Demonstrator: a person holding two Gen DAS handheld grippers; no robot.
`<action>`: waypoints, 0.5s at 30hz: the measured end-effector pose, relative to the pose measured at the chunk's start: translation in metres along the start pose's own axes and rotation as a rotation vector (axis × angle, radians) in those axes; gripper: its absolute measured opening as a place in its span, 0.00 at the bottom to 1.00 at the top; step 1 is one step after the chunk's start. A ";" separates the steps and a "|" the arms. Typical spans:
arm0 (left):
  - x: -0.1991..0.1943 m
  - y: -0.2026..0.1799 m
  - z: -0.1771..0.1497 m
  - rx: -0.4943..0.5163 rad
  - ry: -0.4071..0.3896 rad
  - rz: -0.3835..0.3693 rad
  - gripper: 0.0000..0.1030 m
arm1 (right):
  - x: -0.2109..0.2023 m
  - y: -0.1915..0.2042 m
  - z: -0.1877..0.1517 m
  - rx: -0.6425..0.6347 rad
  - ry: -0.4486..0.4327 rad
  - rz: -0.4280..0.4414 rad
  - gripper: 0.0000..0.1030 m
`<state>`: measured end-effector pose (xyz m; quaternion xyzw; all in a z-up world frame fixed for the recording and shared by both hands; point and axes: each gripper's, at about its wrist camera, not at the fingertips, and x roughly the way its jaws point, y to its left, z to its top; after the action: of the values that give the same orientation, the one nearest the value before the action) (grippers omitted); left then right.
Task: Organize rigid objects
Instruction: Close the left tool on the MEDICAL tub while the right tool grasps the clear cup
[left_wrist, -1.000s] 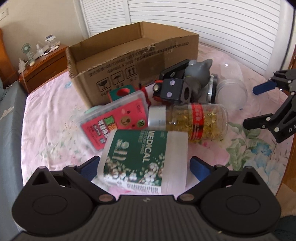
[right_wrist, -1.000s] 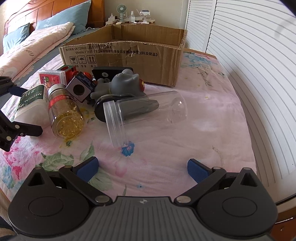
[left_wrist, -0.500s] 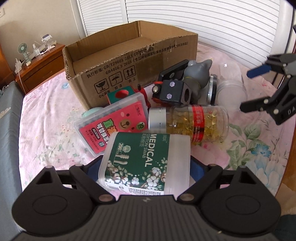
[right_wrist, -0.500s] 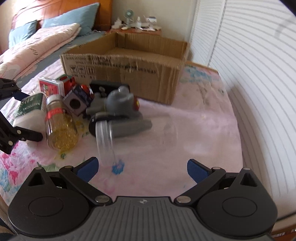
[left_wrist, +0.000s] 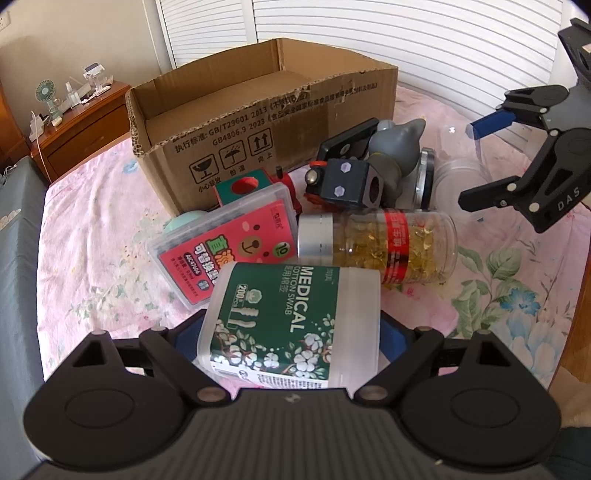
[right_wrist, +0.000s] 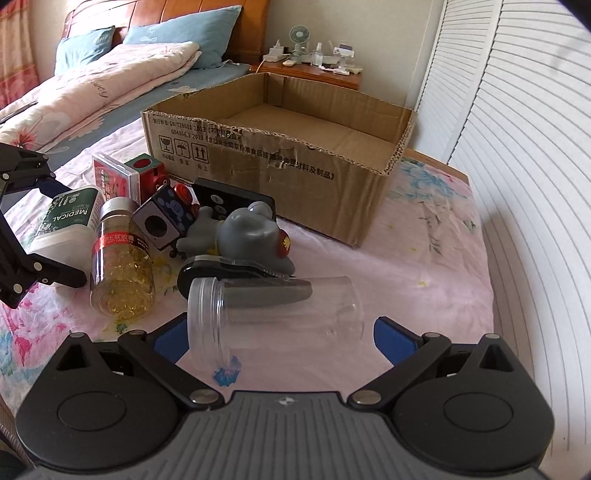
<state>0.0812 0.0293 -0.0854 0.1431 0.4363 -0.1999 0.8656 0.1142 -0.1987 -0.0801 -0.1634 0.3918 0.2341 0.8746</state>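
Note:
An open cardboard box stands on the floral bedsheet, also in the right wrist view. In front of it lie a cotton swab tub, a capsule bottle, a red plastic case, a grey toy figure and a black cube toy. My left gripper is open with its fingers on either side of the swab tub. My right gripper is open around a clear empty jar lying on its side.
A wooden nightstand with a small fan stands at the back left. Louvred doors run along the right. Pillows and a folded quilt lie on the bed beyond the box. The bed edge is near the right gripper.
My left gripper moved forward so the swab tub now sits between its fingers. My right gripper moved forward and down to straddle the clear jar.

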 end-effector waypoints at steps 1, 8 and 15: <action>-0.001 0.000 0.000 -0.002 0.000 0.000 0.87 | 0.001 0.001 0.001 -0.007 0.001 -0.004 1.00; 0.000 -0.002 0.002 0.008 0.007 0.009 0.87 | 0.006 0.007 0.007 -0.041 0.014 0.002 0.94; -0.003 -0.004 0.002 0.017 0.015 0.020 0.86 | 0.002 0.012 0.007 -0.001 0.031 -0.021 0.93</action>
<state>0.0794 0.0250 -0.0822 0.1564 0.4396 -0.1936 0.8630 0.1132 -0.1855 -0.0787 -0.1717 0.4033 0.2224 0.8709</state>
